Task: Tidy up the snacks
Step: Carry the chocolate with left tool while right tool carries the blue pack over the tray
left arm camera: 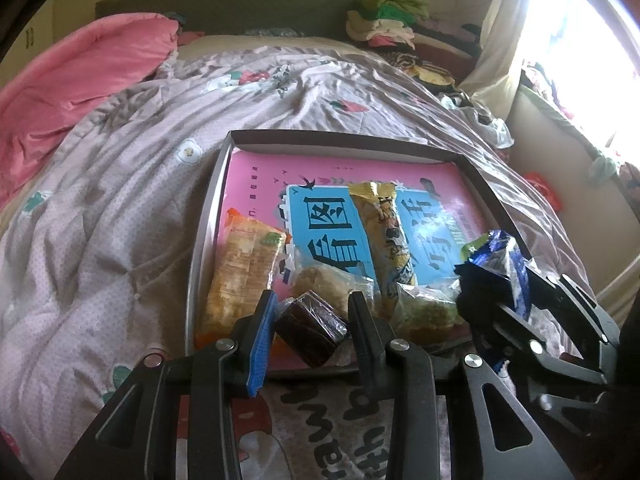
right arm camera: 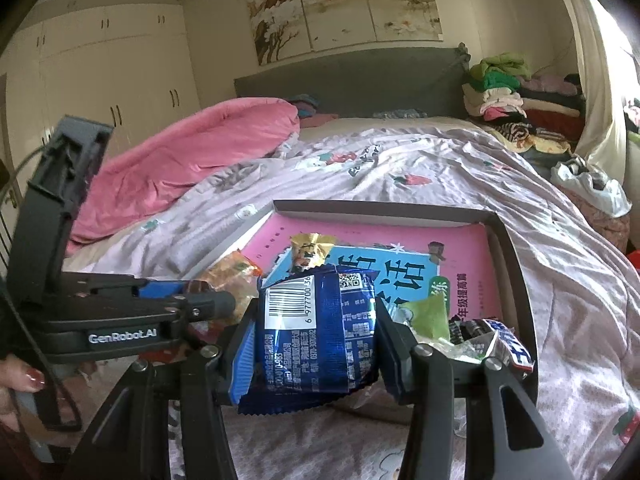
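Left of tray: a rumpled lilac quilt (left arm camera: 120, 208) is seen, with no snack lying on it in view.
Tray: a shallow grey cardboard box lid (left arm camera: 344, 138), lined with a pink and blue book (left arm camera: 256, 176), is being used as the collecting place.
Already placed: an orange cracker pack (left arm camera: 244, 268), a clear-wrapped pale pastry (left arm camera: 324, 280), a long yellow packet (left arm camera: 384, 232) and a green-filled clear pack (left arm camera: 428, 304) are laid at the near end.
Left gripper (left arm camera: 312, 316): a small dark brown wrapped cake (left arm camera: 310, 326) is clamped, held over the near edge.
Right gripper (right arm camera: 316, 336): a crinkled blue foil packet (right arm camera: 316, 328) is pinched, carried just short of the rim.
Far right: a blue-and-white wrapper (right arm camera: 508, 344) is seen at the tray's edge.
Progress: judged well along; two held snacks are left to set down.
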The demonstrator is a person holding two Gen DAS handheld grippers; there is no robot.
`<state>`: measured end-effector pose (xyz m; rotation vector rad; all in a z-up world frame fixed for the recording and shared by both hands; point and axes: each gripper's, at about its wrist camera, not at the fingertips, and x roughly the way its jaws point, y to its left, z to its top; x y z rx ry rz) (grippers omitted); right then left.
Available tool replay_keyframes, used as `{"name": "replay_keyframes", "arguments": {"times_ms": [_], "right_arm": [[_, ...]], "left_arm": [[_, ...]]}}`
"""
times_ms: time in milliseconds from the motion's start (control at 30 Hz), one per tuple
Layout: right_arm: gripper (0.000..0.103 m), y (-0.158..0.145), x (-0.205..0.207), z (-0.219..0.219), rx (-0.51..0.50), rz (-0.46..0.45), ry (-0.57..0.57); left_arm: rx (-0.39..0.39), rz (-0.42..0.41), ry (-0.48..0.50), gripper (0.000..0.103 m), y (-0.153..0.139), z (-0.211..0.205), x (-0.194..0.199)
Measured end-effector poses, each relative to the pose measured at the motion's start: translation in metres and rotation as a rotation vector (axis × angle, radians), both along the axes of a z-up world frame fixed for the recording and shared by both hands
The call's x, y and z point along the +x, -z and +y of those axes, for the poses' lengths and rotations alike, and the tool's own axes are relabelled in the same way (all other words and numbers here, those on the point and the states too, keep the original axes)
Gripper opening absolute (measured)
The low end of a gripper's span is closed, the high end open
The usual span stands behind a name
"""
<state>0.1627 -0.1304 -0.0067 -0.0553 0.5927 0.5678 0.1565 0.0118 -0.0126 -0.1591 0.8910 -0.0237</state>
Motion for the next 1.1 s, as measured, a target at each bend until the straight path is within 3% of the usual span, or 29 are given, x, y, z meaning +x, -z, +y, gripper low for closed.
{"name": "replay_keyframes", "arguments": {"times_ms": [1100], "right_arm": [[0.052,0.009,0.015,0.01,-0.06,-0.032,0.02]], "left_arm": [[-0.001,0.008,0.005,0.037,0.004,-0.006,0.004]]}}
